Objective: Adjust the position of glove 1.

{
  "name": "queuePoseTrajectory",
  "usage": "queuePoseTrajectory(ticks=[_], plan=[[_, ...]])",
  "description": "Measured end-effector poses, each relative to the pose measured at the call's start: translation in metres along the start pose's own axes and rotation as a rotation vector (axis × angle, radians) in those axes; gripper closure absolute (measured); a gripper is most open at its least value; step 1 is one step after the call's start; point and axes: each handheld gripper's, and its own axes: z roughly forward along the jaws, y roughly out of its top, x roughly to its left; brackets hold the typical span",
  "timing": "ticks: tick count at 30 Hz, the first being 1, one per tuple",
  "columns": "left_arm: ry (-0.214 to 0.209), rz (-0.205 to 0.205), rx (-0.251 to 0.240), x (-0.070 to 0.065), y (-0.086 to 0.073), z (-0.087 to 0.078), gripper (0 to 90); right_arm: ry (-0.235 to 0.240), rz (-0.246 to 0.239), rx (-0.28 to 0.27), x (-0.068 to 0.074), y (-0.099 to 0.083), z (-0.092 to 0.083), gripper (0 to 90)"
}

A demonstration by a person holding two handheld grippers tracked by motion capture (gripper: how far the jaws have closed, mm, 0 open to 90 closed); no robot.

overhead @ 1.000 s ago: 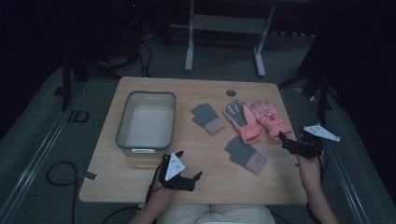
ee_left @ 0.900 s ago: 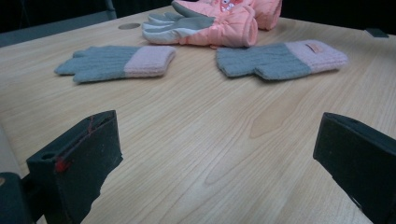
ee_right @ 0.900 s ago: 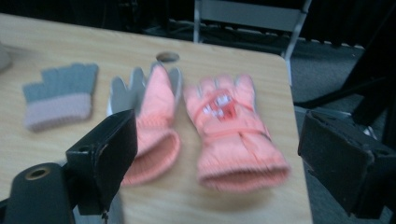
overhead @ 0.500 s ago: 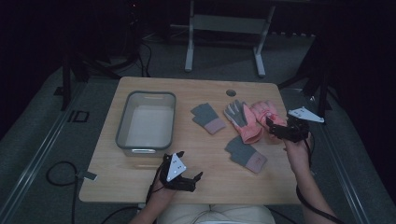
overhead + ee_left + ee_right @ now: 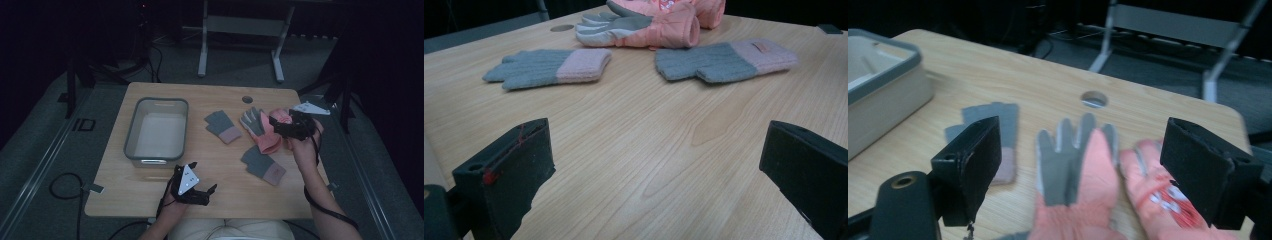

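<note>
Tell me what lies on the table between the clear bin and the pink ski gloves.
One grey knit glove with a pink cuff lies between the bin and the pink gloves; otherwise bare wood, in the high view.

Looks like a recording lab or test studio, not a home. Dark all round, with only the pale wood-grain bench with rounded corners and a round cable hole (image 5: 205, 150) lit. Grey carpeted floor (image 5: 45, 150) beneath, crossed by black cables (image 5: 65, 192) at 8 o'clock and more at 11 o'clock. Grey metal frame of a second stand (image 5: 240, 30) at 12 o'clock, black tripod legs (image 5: 75, 85) at 10 o'clock and again at 2 o'clock. Laid out on the bench like test props: a grey-rimmed translucent plastic tub (image 5: 156, 131) at 9 o'clock and knitted gloves at 3 o'clock.
</note>
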Motion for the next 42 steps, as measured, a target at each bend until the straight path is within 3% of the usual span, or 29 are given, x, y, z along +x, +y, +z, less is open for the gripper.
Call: queuePoseTrajectory(ticks=[2, 5, 6, 8, 14, 15, 25, 30, 31, 36, 42], plan=[[0.000, 0.009, 0.003, -0.001, 0.000, 0.000, 0.5, 0.052, -0.017, 0.024, 0.006, 0.005, 0.013, 16.2], [0.000, 0.011, 0.004, -0.001, 0.000, 0.000, 0.4, 0.073, -0.013, 0.033, 0.009, 0.008, 0.020, 14.1], [-0.004, 0.006, 0.005, 0.000, 0.000, 0.000, 0.4, 0.088, -0.054, 0.030, 0.016, 0.012, 0.029, 11.6], [-0.006, 0.001, 0.002, 0.000, 0.000, 0.000, 0.4, 0.123, -0.048, 0.030, 0.019, 0.014, 0.033, 11.5], [-0.008, 0.003, 0.003, 0.000, 0.000, 0.000, 0.4, 0.154, -0.047, 0.029, 0.028, 0.021, 0.045, 13.1], [-0.008, 0.003, 0.004, 0.000, 0.000, 0.000, 0.4, 0.163, -0.067, 0.028, 0.032, 0.022, 0.050, 14.0], [-0.013, -0.011, 0.009, 0.001, 0.000, 0.001, 0.4, 0.244, -0.111, 0.071, 0.049, 0.024, 0.077, 23.6], [-0.013, -0.006, 0.008, 0.001, 0.000, 0.001, 0.5, 0.253, -0.109, 0.079, 0.055, 0.023, 0.087, 28.7], [-0.013, -0.006, 0.008, 0.001, 0.000, 0.001, 0.4, 0.254, -0.130, 0.091, 0.061, 0.021, 0.098, 32.2], [-0.016, -0.005, 0.005, 0.001, 0.000, 0.001, 0.4, 0.270, -0.159, 0.113, 0.073, 0.019, 0.116, 37.4], [-0.020, -0.006, 0.003, 0.002, 0.000, 0.000, 0.4, 0.317, -0.209, 0.194, 0.084, 0.012, 0.140, 42.6]])
